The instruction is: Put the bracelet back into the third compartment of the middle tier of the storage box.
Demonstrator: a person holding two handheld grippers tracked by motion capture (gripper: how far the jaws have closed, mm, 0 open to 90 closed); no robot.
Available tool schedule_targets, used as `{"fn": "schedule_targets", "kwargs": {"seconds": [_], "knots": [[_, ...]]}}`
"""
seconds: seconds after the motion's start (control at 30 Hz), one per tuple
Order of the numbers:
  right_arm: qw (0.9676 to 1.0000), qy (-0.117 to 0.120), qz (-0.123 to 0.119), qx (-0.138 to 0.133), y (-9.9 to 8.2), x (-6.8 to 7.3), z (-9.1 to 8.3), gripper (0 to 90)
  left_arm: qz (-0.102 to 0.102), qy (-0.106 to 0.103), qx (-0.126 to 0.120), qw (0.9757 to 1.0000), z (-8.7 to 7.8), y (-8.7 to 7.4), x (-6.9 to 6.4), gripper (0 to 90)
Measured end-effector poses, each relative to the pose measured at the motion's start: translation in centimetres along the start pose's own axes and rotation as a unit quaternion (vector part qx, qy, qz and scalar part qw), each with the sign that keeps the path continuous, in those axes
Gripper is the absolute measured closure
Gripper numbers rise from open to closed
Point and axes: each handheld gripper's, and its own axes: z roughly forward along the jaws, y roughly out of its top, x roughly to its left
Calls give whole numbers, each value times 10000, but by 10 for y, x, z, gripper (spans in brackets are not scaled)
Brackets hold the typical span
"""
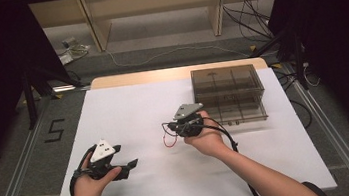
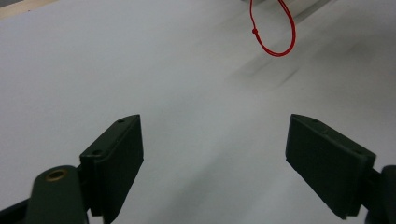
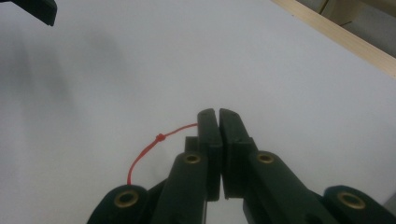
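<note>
pinching the red string loop [image 3: 154, 142] in your clenched right tool [image 3: 218, 114], you hold something featherlight, limp and slippery that dangles over the white surface [image 1: 128, 108]. grip it near its knot; your left tool [image 2: 212, 149] waits released, well apart.

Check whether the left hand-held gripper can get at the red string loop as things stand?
Probably yes: the left hand-held gripper is open, and bare white table lies between it and the red string loop.
</note>
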Motion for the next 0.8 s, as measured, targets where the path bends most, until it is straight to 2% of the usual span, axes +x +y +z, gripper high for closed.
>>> {"fn": "schedule_targets", "kwargs": {"seconds": [0.8], "knots": [[9999,-68,66,-53,-1,-3,-12,889,-1,3,-1,10000,0,0,0,191]]}}
